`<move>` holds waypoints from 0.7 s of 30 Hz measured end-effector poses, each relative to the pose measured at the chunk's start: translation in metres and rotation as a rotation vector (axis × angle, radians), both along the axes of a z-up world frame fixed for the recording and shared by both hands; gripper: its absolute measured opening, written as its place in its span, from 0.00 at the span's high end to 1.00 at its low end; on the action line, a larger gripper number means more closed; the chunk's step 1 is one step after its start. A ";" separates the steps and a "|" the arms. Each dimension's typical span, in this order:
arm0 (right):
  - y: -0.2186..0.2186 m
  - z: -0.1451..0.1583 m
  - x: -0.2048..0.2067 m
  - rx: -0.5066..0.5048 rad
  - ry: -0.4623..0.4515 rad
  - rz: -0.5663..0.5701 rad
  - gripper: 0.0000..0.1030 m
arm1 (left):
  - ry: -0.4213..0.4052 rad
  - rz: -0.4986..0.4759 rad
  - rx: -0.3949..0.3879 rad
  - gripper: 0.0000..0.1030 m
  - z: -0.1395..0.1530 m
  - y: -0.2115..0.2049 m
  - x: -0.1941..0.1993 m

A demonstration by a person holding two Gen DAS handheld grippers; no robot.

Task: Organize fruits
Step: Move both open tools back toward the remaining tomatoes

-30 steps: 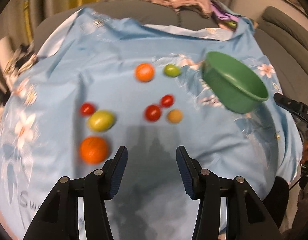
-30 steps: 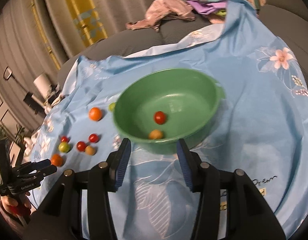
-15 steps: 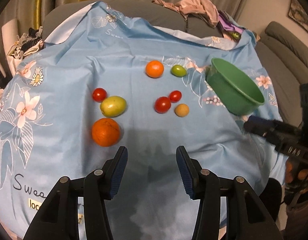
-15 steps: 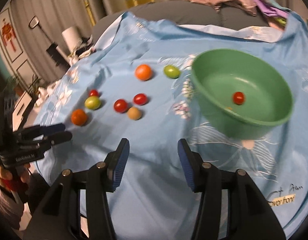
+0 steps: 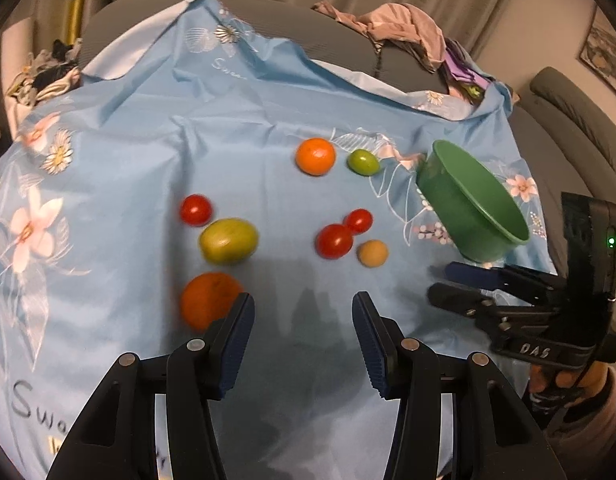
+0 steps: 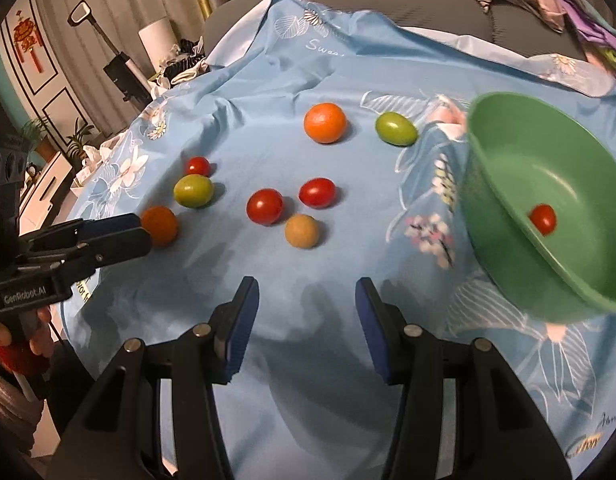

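Note:
Several fruits lie on a light blue flowered cloth point(image 5: 148, 152). A big orange point(image 5: 206, 300) sits just beyond the left finger of my open, empty left gripper point(image 5: 302, 332). Behind it lie a yellow-green fruit point(image 5: 228, 240) and a red tomato point(image 5: 195, 210). Two red tomatoes point(image 6: 265, 206) point(image 6: 317, 193) and a tan ball point(image 6: 302, 231) lie ahead of my right gripper point(image 6: 306, 316), which is open and holds nothing. Farther back are an orange point(image 6: 325, 122) and a green fruit point(image 6: 395, 128). The green bowl point(image 6: 508, 184) at the right holds a red tomato point(image 6: 542, 219).
Grey sofa cushions point(image 5: 572, 120) ring the cloth, with crumpled clothes point(image 5: 400, 28) heaped at the back. In the right wrist view a white roll point(image 6: 158, 40) and a dark stand point(image 6: 122, 72) are at the far left. Hands point(image 5: 564, 380) grip each tool's handle.
The right gripper swung left away from the bowl and now faces the loose fruits. The left gripper drew closer to the big orange, and the right gripper entered its view at the right.

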State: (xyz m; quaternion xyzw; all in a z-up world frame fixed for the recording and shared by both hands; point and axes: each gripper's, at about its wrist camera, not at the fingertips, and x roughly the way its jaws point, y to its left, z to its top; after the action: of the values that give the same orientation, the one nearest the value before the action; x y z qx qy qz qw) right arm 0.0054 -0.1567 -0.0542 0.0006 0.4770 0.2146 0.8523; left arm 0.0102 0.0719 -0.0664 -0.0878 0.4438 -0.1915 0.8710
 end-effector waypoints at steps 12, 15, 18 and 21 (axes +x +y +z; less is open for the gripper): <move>-0.010 -0.002 0.044 0.087 0.047 -0.074 0.51 | -0.003 -0.101 0.111 0.52 -0.013 -0.047 0.049; 0.000 -0.002 0.057 0.080 0.043 -0.059 0.51 | 0.014 -0.115 0.137 0.52 -0.021 -0.055 0.058; 0.010 -0.007 0.071 0.083 0.068 -0.046 0.52 | 0.023 -0.121 0.155 0.52 -0.026 -0.061 0.065; 0.018 -0.017 0.088 0.072 0.111 -0.050 0.56 | 0.011 -0.125 0.186 0.57 -0.028 -0.066 0.070</move>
State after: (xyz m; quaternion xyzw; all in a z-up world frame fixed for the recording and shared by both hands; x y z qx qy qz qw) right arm 0.0936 -0.1387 -0.0709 0.0551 0.5153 0.2097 0.8291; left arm 0.0800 0.0057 -0.0943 0.0203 0.4692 -0.2031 0.8592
